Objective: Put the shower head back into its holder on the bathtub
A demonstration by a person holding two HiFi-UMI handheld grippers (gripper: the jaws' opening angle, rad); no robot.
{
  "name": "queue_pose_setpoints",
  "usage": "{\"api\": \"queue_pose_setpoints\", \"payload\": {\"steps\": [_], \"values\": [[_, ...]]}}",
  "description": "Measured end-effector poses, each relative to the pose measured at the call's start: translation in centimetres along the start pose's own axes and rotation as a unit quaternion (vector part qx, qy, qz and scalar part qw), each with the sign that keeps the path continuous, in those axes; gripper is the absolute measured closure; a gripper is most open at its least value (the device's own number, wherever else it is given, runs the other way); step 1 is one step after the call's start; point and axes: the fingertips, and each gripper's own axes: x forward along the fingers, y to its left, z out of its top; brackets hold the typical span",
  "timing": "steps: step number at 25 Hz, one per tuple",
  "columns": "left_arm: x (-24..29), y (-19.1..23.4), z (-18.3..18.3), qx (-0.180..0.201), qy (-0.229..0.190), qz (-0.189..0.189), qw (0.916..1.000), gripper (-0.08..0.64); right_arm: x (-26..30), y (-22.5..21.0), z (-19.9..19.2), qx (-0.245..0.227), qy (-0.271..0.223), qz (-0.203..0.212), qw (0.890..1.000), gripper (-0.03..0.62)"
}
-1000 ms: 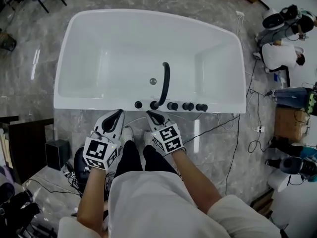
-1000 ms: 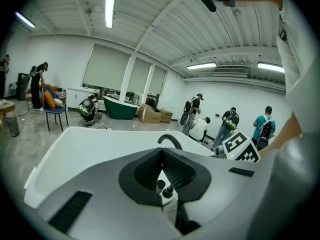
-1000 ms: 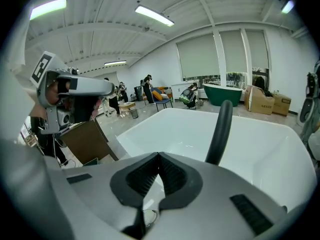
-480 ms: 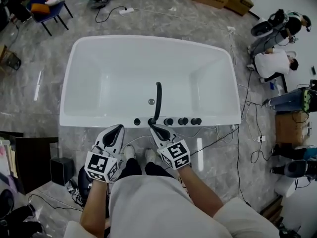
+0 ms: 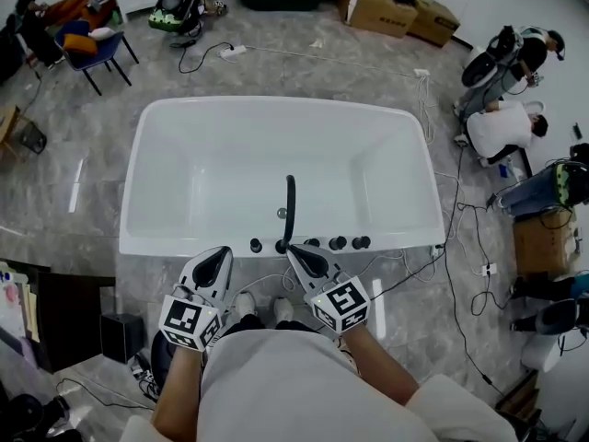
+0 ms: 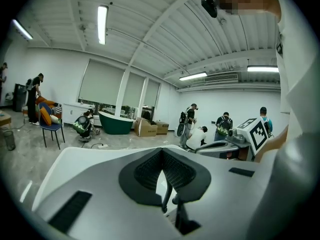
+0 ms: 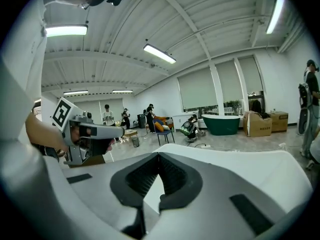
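Note:
The white bathtub (image 5: pixel 147 238) lies crosswise in front of me in the head view. A slim black shower head (image 5: pixel 290 201) rises from a black fitting on the near rim and leans over the basin; no gripper holds it. My left gripper (image 5: pixel 221 251) hovers just short of the near rim, left of the fitting, with its jaws together and nothing between them. My right gripper (image 5: pixel 294 251) is also shut and empty, its tip right beside the base of the shower head. In the gripper views the left gripper (image 6: pixel 161 151) and right gripper (image 7: pixel 158 156) show pads meeting at the tip.
Several black knobs (image 5: pixel 339 243) line the near rim right of the fitting. A drain (image 5: pixel 282 214) sits in the tub floor. Cables (image 5: pixel 414 247) trail over the floor to the right. People (image 5: pixel 502 127) crouch at right, cardboard boxes (image 5: pixel 377 7) stand beyond the tub, a dark cabinet (image 5: pixel 55 311) at left.
Both grippers have risen, still shut, and the view has pulled back, so the tub looks smaller. The shower head stays where it was on the rim.

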Motion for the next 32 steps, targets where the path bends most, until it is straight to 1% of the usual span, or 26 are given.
{"api": "queue_pose_setpoints", "payload": {"steps": [9,17,26,32], "values": [[-1.1,-1.1,1.5,0.016,-0.010,0.003,0.9998,0.551,-2.8,0.1,3.0,-0.005,-0.038,0.000,0.999,0.575],[-1.6,-0.9,2.7,0.024,-0.023,0.005,0.9994,0.551,-4.1,-0.1,5.1,-0.004,-0.064,-0.007,0.998,0.575],[-1.1,-0.2,2.6,0.021,-0.023,0.008,0.9995,0.551,-4.2,-1.5,6.0,0.003,-0.077,-0.028,0.997,0.575],[-0.9,0.1,2.8,0.024,-0.023,0.007,0.9994,0.551,-4.1,-1.5,6.2,-0.007,-0.073,-0.026,0.997,0.575]]}}
